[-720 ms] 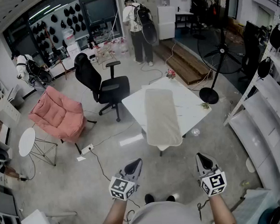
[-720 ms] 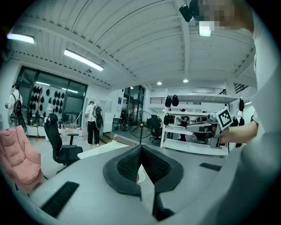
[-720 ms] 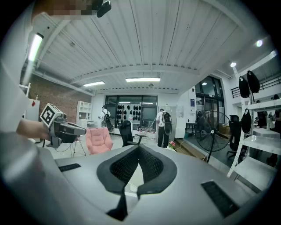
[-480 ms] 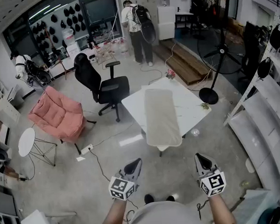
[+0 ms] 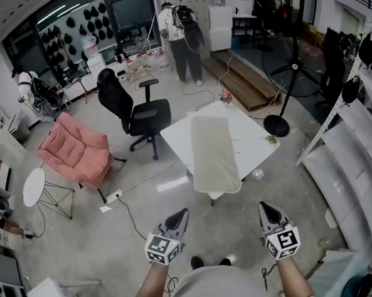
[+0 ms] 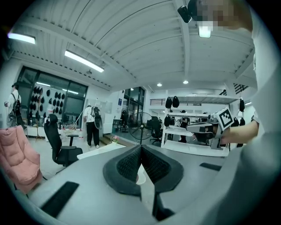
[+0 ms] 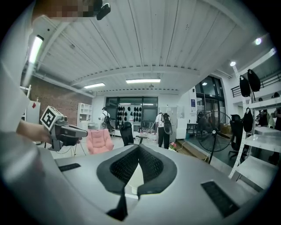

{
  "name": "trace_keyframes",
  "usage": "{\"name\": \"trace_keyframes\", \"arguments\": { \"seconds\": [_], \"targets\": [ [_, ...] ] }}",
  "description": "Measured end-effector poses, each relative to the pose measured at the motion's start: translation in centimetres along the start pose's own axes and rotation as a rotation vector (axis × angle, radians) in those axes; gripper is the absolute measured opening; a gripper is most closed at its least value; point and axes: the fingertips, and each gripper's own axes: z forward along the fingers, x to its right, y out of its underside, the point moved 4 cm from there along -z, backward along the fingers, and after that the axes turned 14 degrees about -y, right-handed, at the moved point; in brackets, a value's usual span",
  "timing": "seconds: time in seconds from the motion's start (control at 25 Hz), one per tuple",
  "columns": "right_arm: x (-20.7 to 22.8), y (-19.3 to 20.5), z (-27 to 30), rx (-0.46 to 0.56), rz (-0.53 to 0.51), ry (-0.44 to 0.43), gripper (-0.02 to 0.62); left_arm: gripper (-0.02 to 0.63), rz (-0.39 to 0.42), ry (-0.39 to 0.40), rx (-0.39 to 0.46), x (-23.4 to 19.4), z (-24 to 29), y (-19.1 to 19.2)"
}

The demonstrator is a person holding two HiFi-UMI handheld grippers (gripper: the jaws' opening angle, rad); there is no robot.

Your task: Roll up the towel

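A long beige towel lies flat along a white table, its near end hanging a little over the table's front edge. Both grippers are held low in front of the person, well short of the table and touching nothing. The left gripper is shut and empty, its jaws meeting at a point. The right gripper is shut and empty too. Each gripper view shows the other gripper off to the side: the right one and the left one.
A black office chair stands left of the table, with a pink armchair and a small round white table further left. A standing fan is behind the table. White shelving runs along the right. A person with a backpack stands far back.
The table and towel have slid slightly up in the head view. Both grippers stay shut in about the same place.
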Motion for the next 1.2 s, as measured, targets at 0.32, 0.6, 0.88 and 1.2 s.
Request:
{"name": "trace_keyframes", "arguments": {
  "seconds": [0.32, 0.6, 0.88, 1.2],
  "targets": [
    [-0.4, 0.4, 0.0, -0.002, 0.026, 0.028, 0.040, 0.040, -0.042, 0.006, 0.000, -1.0, -0.2, 0.4],
    [-1.0, 0.2, 0.6, -0.010, 0.038, 0.050, 0.102, 0.100, -0.059, 0.032, -0.010, -2.1, -0.4, 0.6],
    [-2.1, 0.4, 1.0, -0.016, 0.045, 0.066, 0.188, 0.216, -0.093, 0.053, -0.024, -3.6, -0.6, 1.4],
    [-3.2, 0.8, 1.7, -0.030, 0.051, 0.105, 0.229, 0.267, -0.114, 0.065, -0.020, -5.6, -0.9, 2.0]
  ]
}}
